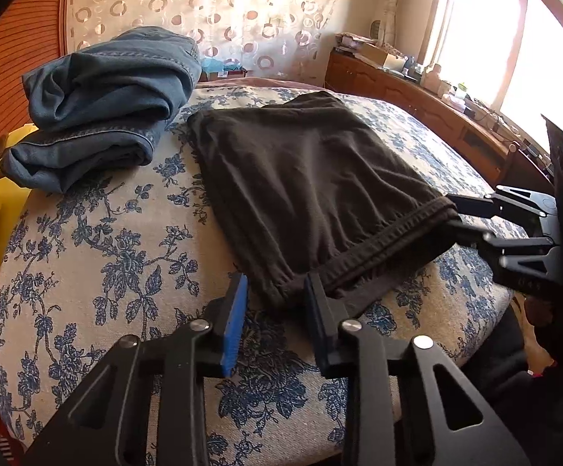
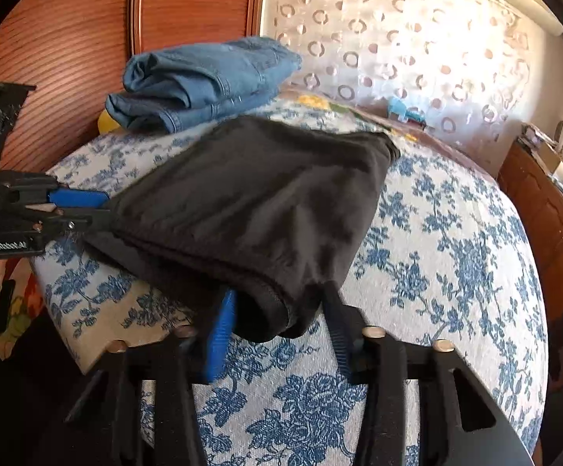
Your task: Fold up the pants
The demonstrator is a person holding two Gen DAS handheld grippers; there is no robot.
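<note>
Dark pants [image 2: 258,194] lie folded on a floral bed [image 2: 456,256]. Right gripper [image 2: 281,310] pinches their near corner; left gripper [image 2: 83,209] grips their left edge. Folded jeans [image 2: 203,81] sit behind the pants, w/ wood panel [image 2: 67,58] beyond.

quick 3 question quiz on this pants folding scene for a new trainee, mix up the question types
1. True or false: the left gripper and the right gripper are both at the near edge of the dark pants.
2. What lies on the bed beyond the dark pants, towards the wooden wall? A) folded jeans B) a coat C) a pair of shoes
3. Fill in: the bed cover is pale with ___ flowers.

Key: 1 true, each gripper is closed on a corner of that edge. 2 A. 3 blue.
</note>
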